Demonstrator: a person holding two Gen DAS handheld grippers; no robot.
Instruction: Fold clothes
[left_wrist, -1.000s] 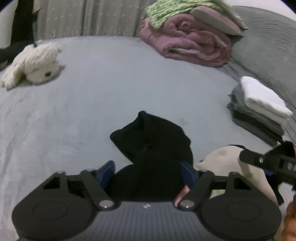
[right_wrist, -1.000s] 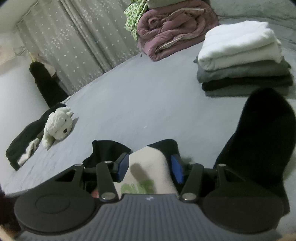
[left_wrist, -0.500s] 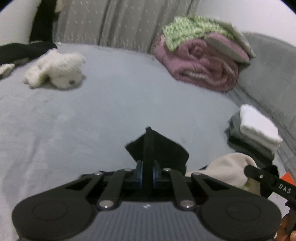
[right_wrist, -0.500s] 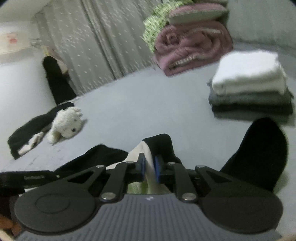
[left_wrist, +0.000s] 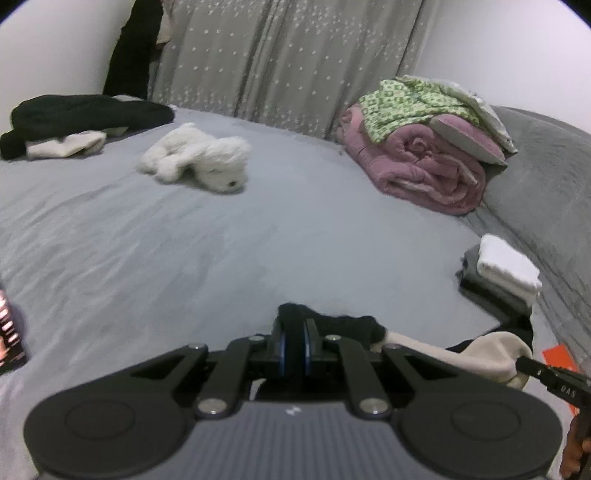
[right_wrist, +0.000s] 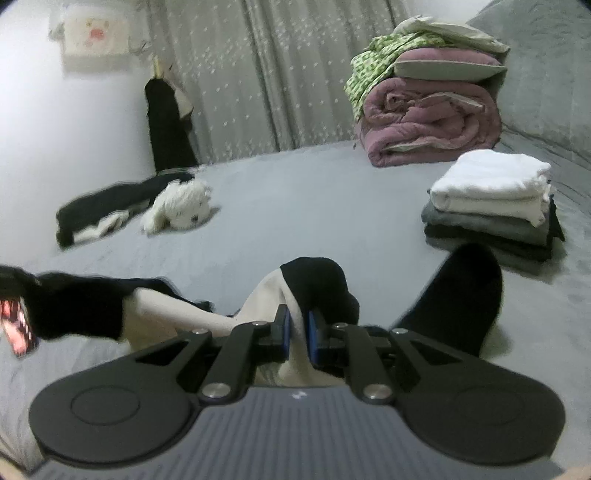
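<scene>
A black and cream garment (left_wrist: 436, 347) stretches between my two grippers above the grey bed (left_wrist: 221, 251). My left gripper (left_wrist: 293, 343) is shut on its black part, with cloth pinched between the blue pads. In the right wrist view my right gripper (right_wrist: 297, 338) is shut on the cream part of the same garment (right_wrist: 273, 295); a black sleeve (right_wrist: 458, 295) hangs to the right and another black part trails left. The right gripper's body (left_wrist: 554, 380) shows at the lower right of the left wrist view.
A stack of folded clothes (right_wrist: 491, 206) with a white piece on top lies at the right. A rolled pink blanket (left_wrist: 424, 173) with green cloth sits at the back. A white plush toy (left_wrist: 199, 158) and a dark clothes pile (left_wrist: 74, 118) lie at the far left.
Both grippers went from open around the garment to shut on it, then lifted it off the bed. The left one moved away, stretching the cloth between them.
</scene>
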